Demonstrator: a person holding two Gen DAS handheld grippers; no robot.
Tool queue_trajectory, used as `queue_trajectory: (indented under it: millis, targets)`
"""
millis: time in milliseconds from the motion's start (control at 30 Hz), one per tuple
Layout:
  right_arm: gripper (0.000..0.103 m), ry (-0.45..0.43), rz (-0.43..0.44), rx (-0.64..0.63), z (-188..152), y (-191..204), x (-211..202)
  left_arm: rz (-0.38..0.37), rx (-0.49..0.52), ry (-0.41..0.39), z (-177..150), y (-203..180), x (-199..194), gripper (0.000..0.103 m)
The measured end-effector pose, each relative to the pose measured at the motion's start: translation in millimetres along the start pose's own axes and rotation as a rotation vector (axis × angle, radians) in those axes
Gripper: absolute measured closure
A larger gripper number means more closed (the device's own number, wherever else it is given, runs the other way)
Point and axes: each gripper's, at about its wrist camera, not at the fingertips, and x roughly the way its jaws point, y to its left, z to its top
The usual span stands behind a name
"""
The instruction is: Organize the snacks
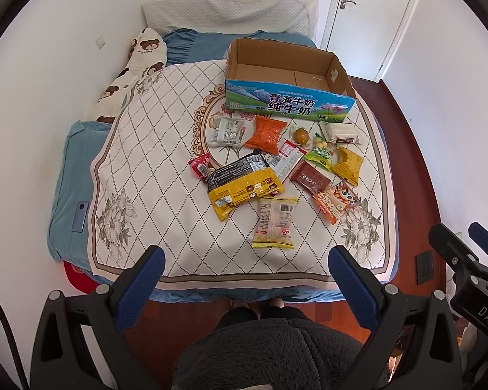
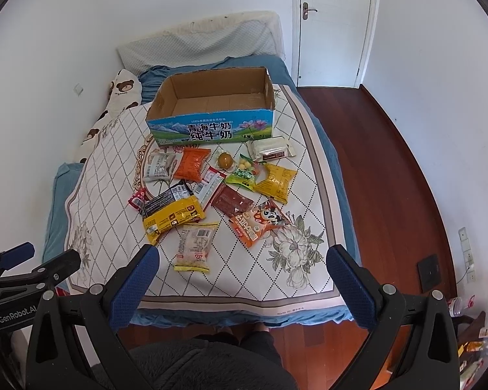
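Several snack packets lie scattered on a quilted mat point(image 1: 153, 169) on a bed: a pale yellow packet point(image 1: 274, 222) point(image 2: 193, 247) nearest me, a yellow and black bag point(image 1: 244, 185) point(image 2: 170, 211), an orange packet point(image 1: 266, 134) point(image 2: 192, 164), a cartoon pouch point(image 1: 336, 202) point(image 2: 258, 222). Behind them stands an empty cardboard milk box point(image 1: 286, 100) point(image 2: 211, 128). My left gripper point(image 1: 245, 261) hovers open above the bed's near edge, holding nothing. My right gripper point(image 2: 244, 260) is open too, empty, at the same height. Each gripper shows at the edge of the other's view.
A bear-print pillow point(image 1: 136, 65) and a phone point(image 1: 80, 216) lie along the bed's left side by the wall. Dark wooden floor point(image 2: 390, 178) runs to the right towards a white door point(image 2: 335, 22). A person's dark fleece clothing point(image 1: 270, 351) fills the bottom.
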Motion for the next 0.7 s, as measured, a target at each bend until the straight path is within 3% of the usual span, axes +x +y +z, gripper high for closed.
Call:
queue_trajectory:
  millis: [700]
  targets:
    - [0.000, 0.002, 0.002, 0.001, -3.1, -1.6, 0.9, 0.039, 0.018, -0.010, 1.7, -2.0, -0.2, 0.000]
